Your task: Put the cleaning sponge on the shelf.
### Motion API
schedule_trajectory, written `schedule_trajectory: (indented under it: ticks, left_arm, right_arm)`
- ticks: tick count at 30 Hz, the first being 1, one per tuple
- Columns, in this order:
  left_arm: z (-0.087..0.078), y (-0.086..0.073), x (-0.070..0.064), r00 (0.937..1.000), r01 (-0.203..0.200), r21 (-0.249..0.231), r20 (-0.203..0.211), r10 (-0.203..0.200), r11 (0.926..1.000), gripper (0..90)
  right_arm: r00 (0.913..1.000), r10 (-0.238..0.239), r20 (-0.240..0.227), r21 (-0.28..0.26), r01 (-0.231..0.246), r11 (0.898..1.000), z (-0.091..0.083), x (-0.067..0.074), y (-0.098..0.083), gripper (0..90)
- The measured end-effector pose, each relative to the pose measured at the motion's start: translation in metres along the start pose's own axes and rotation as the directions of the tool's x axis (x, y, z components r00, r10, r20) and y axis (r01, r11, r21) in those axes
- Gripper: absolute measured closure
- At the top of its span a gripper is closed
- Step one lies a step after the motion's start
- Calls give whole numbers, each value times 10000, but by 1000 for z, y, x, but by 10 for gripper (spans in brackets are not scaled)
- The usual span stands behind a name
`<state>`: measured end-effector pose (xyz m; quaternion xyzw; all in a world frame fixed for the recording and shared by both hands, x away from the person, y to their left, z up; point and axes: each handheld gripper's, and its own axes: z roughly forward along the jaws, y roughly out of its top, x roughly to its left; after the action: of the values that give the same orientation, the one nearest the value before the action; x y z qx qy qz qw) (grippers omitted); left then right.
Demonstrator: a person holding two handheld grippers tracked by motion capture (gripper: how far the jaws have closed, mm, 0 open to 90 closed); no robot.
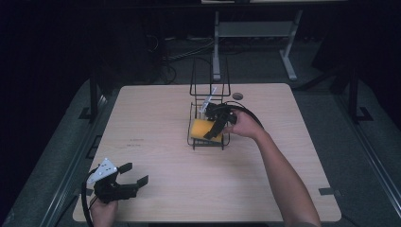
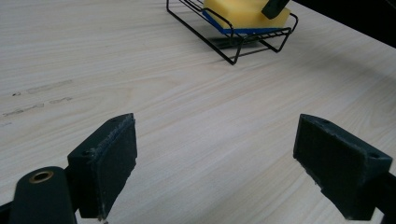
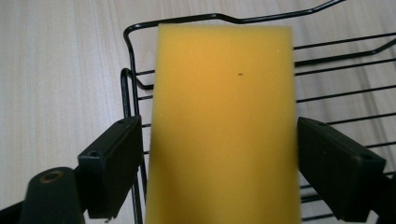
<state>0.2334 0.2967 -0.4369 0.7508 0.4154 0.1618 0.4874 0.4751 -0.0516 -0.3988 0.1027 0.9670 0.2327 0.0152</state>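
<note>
A yellow sponge (image 1: pixel 199 126) with a blue underside lies in the low front part of a black wire rack (image 1: pixel 191 138) at the table's middle. My right gripper (image 1: pixel 213 128) reaches into the rack from the right. In the right gripper view the sponge (image 3: pixel 224 121) lies lengthwise between the gripper's (image 3: pixel 219 168) spread jaws, which stand close by its two long sides without squeezing it. My left gripper (image 1: pixel 136 172) rests at the near left corner of the table, open and holding nothing. The left gripper view looks past that gripper (image 2: pixel 215 163) to the sponge (image 2: pixel 243 11) and rack (image 2: pixel 233 52) farther off.
The rack has a tall wire back (image 1: pixel 209 75) rising behind the sponge. A small dark round grommet (image 1: pixel 238 96) sits in the table near the far edge. Bare light wood (image 1: pixel 156 118) spreads left of the rack. Table legs and cables stand on the dark floor beyond.
</note>
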Motion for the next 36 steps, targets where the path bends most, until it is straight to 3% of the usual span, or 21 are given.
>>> schedule_trajectory:
  ticks: [6,26,36]
  left_arm:
    - [1,0,-1,10000,2,30,28,-2,10000,128]
    - [2,0,-1,9999,75,1,146,-75,10000,128]
    - [2,0,-2,9998,23,22,180,-23,10000,128]
  right_arm:
    - [9999,137,85,-258,-135,9996,-6,-1,-4,165]
    - [9988,-428,255,-367,438,9984,-12,16,4,165]
    - [9986,-500,165,-537,508,9973,-17,21,5,165]
